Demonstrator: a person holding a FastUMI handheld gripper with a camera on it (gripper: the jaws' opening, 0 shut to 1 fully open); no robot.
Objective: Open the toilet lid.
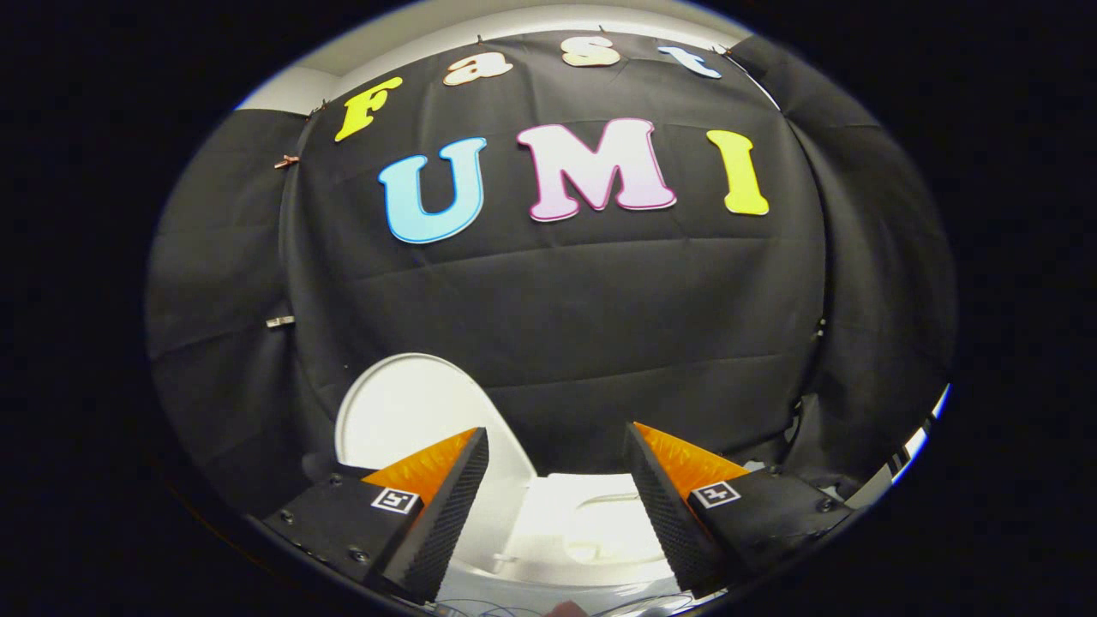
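Gripper (555, 480) held level, pointing at the black cloth wall (600, 326). Its two fingers stand well apart with nothing between them — no contact with anything.

Toilet lid (403, 411): white, oval, standing raised and leaning back toward the cloth wall, just beyond the left finger. That finger's tip covers the lid's lower right part. Below and between the fingers sits the rest of the white toilet (591, 523) — what looks like the seat and the hinge area, strongly overexposed, so detail is hard to make out. Some thin wires (480, 607) lie near the lowest part of the scene.

Judgement on the step: the lid looks already up, or very nearly at its rest position, and the gripper is clear of it. So the lifting seems done; what remains is release and retreat.

Next move, as I read it: confirm the lid rests stable against whatever backs it — cannot tell from here whether it touches the cloth. If it does not, a light push with the left finger on its face; otherwise draw the gripper straight back without clipping the lid's edge.
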